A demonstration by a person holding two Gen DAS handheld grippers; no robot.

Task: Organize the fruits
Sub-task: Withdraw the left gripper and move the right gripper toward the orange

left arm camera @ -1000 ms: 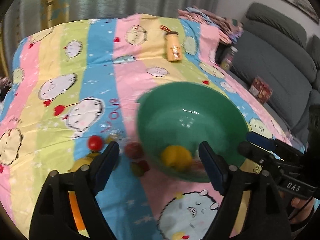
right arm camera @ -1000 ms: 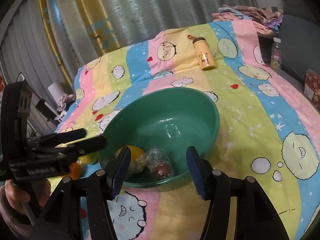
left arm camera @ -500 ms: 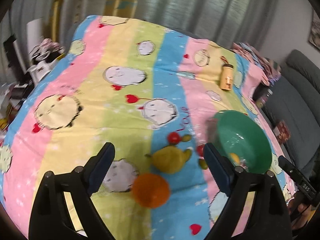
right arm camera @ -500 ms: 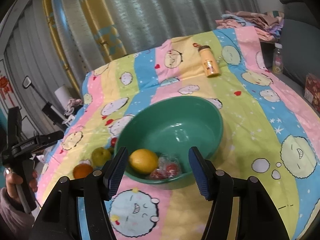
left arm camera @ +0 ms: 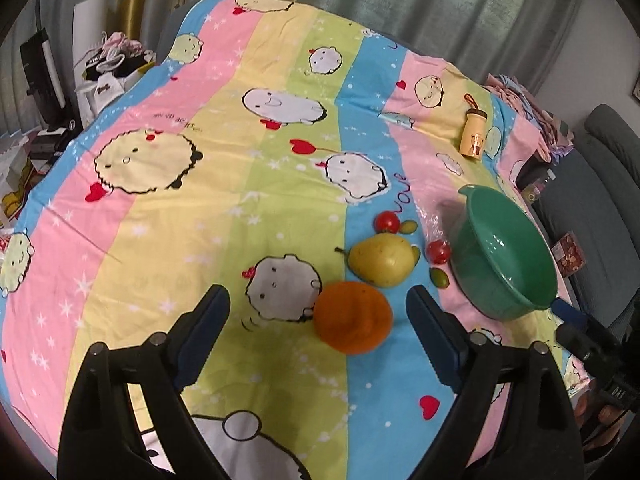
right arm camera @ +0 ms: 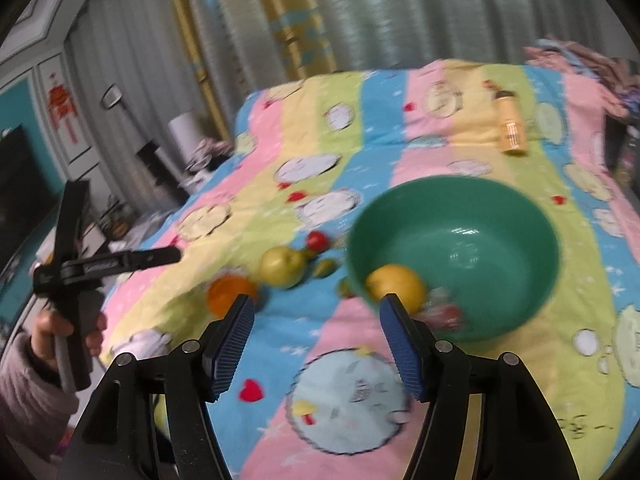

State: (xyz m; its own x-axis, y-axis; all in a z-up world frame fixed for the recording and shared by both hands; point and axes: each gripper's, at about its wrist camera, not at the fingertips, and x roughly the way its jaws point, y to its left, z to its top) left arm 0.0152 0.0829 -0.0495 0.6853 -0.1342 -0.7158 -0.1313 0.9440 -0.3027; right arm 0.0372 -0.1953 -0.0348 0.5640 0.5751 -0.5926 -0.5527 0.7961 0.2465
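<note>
Left wrist view, left gripper (left arm camera: pixel 318 332) wide apart, empty, orange (left arm camera: pixel 352 317) near between its fingers, pear (left arm camera: pixel 382 260) behind, green bowl (left arm camera: pixel 505 256) right, right gripper (right arm camera: pixel 316 336) opening, empty, lemon (right arm camera: pixel 396 286) in bowl.

Right wrist view motion-blurred; wrapped red fruits (right arm camera: pixel 444 314) in green bowl (right arm camera: pixel 520 216) indistinct (kind unclear).

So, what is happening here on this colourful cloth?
A person with a gripper in each hand is sorting fruit into the green bowl. A lemon already lies inside. The left gripper, open and empty, is lined up with the orange; the pear waits beside it. The right gripper is opening, with nothing between its jaws.
</note>
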